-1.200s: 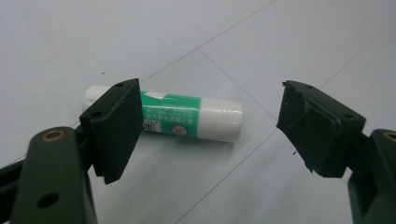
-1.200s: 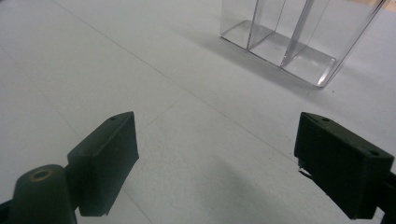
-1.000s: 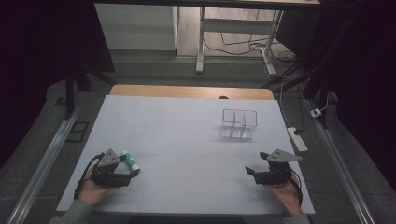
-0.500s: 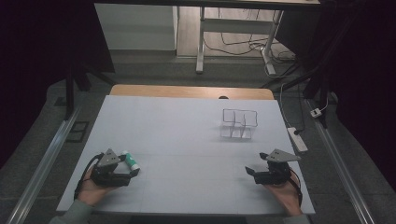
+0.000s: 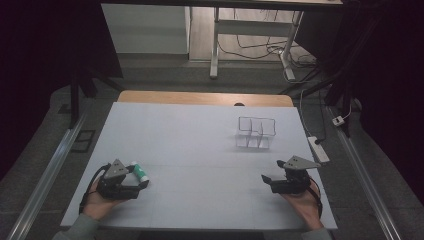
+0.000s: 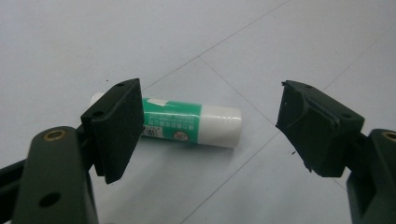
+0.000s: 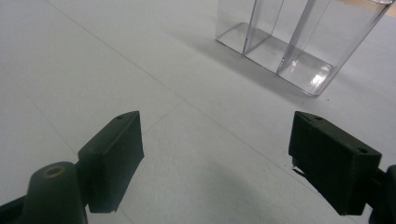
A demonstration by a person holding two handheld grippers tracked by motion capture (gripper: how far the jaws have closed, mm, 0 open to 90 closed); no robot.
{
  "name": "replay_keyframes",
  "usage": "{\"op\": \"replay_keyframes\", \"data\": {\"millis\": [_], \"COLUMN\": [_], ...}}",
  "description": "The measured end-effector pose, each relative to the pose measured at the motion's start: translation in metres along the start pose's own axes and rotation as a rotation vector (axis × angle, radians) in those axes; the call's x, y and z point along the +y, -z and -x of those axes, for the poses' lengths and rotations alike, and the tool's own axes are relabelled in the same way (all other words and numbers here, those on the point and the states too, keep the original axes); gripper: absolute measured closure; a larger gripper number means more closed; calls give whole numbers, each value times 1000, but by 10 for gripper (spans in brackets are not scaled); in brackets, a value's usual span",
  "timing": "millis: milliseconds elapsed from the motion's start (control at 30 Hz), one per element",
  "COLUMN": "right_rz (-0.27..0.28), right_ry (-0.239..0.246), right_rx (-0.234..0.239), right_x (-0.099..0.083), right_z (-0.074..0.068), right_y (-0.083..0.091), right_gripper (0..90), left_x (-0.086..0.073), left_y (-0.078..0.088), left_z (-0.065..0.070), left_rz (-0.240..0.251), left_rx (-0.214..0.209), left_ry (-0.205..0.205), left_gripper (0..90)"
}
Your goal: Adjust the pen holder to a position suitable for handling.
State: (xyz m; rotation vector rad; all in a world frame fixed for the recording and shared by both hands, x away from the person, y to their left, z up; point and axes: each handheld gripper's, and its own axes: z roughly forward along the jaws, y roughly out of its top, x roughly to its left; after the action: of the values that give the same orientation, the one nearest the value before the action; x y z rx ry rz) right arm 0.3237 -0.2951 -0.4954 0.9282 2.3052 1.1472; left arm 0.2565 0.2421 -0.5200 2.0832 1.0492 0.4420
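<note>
A green and white glue stick (image 6: pixel 187 123) lies flat on the white table (image 5: pixel 200 150), just beyond my left gripper (image 6: pixel 210 126). That gripper's jaws stand wide open with nothing between them. In the high view the glue stick (image 5: pixel 139 171) rests right beside the left gripper (image 5: pixel 140 184) at the table's front left. My right gripper (image 5: pixel 266 181) sits at the front right, also open and empty (image 7: pixel 215 163). A clear plastic organizer (image 7: pixel 289 42) with several upright compartments stands ahead of it; the same organizer (image 5: pixel 256 132) shows at the right middle of the table.
A wooden strip (image 5: pixel 205 97) runs along the table's far edge. A white power strip (image 5: pixel 319 149) lies off the right edge. Metal rails (image 5: pixel 47 175) flank the table. Desk legs and cables (image 5: pixel 250 45) stand on the floor beyond.
</note>
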Motion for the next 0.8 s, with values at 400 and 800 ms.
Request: {"op": "replay_keyframes", "data": {"millis": [400,800], "right_rz": [-3,-6], "right_ry": [-46,-96], "right_rx": [-33,-79], "right_x": [12,20], "right_z": [14,34], "right_y": [-9,-9], "right_gripper": [192,197], "left_x": [0,0], "left_y": [1,1], "left_z": [0,0], "left_rz": [3,3], "left_rx": [-1,5], "left_ry": [-1,-1], "left_gripper": [226,226]}}
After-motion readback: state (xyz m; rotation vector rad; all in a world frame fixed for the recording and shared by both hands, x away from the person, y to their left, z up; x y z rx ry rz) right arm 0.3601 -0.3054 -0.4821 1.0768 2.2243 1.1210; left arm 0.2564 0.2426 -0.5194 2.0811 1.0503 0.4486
